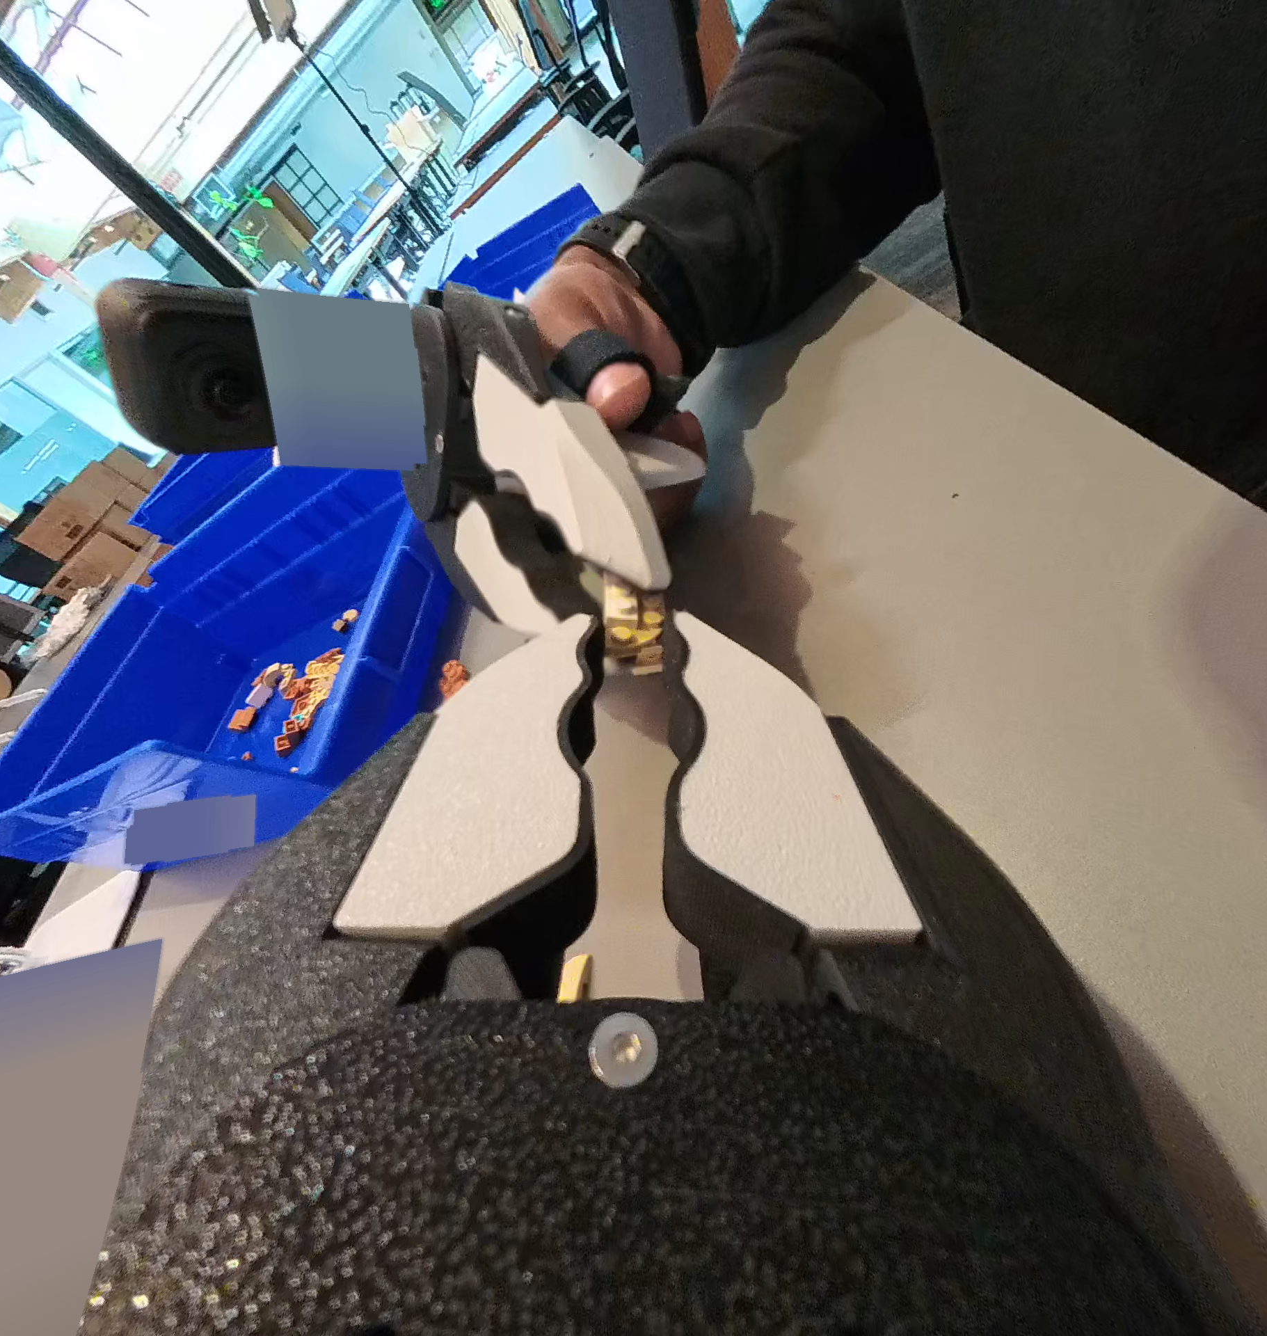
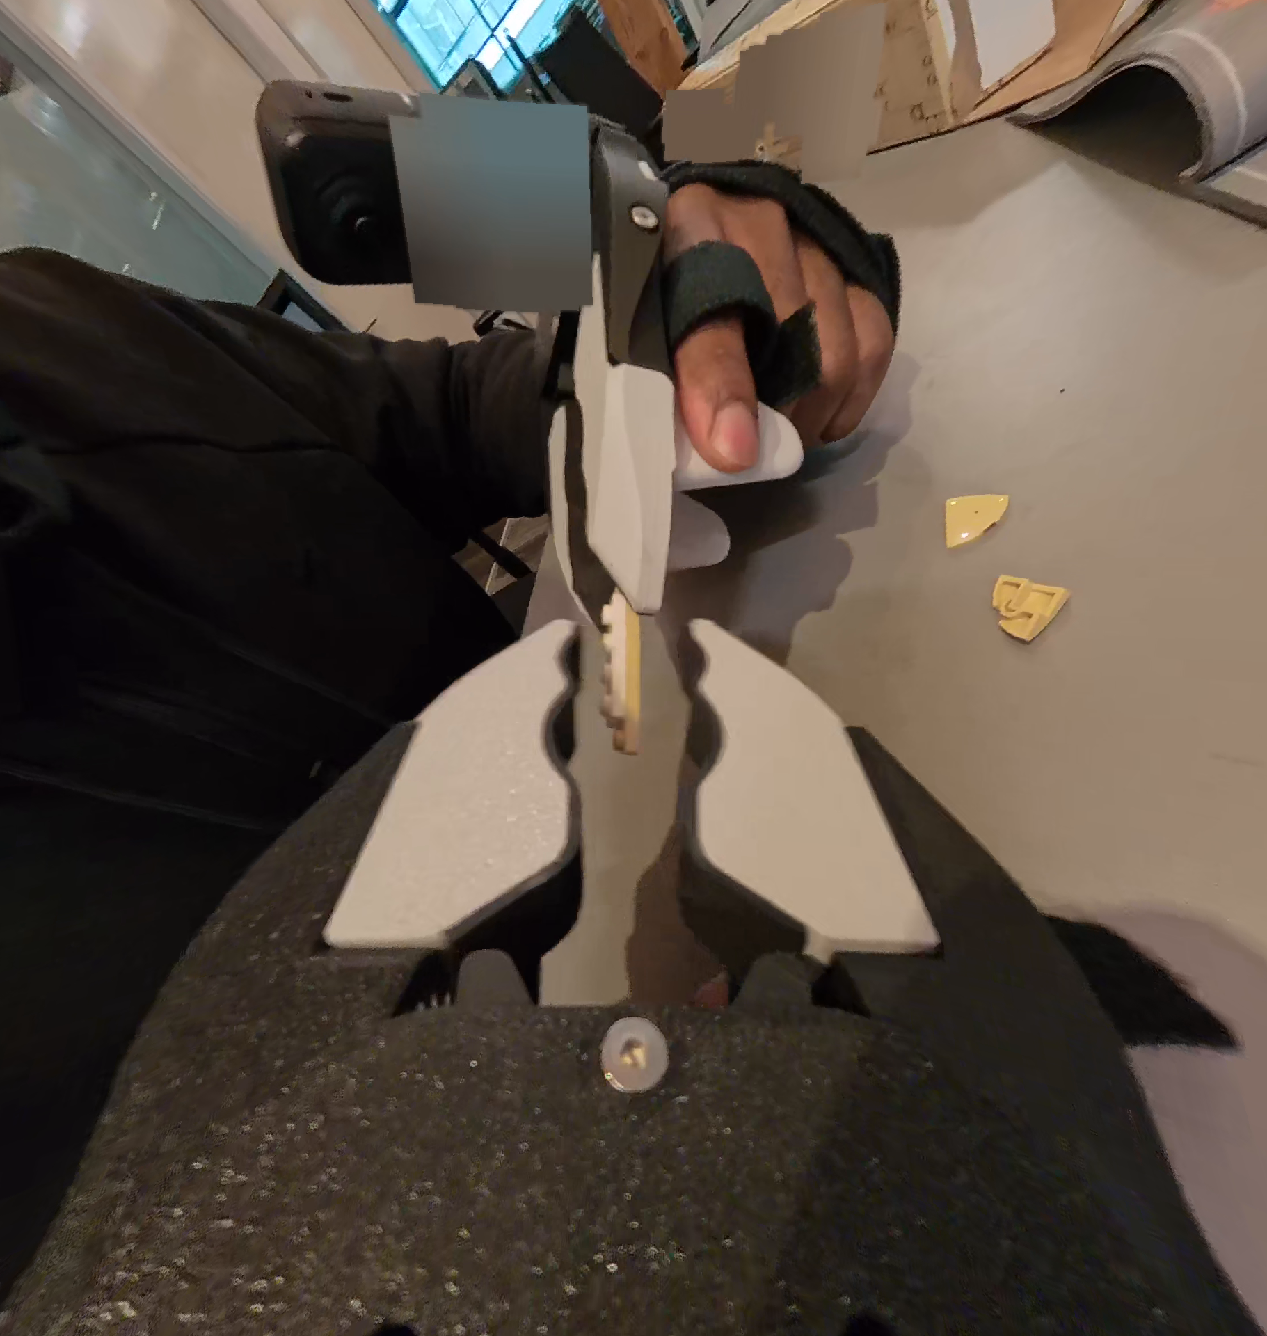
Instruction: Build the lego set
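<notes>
Left tool clamped on the top end of the tan lego plate, over the desk. Plate edge-on, long axis 12 to 6, hanging between the parted fingers of the right tool. Studs toward 9 o'clock, gap left at 3. Probably calls for closing across its thickness.

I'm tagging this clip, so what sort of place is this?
Probably a workshop or lab with storage: blue bins on a grey worktable, stacked cardboard boxes behind, rows of tables beyond.
</notes>
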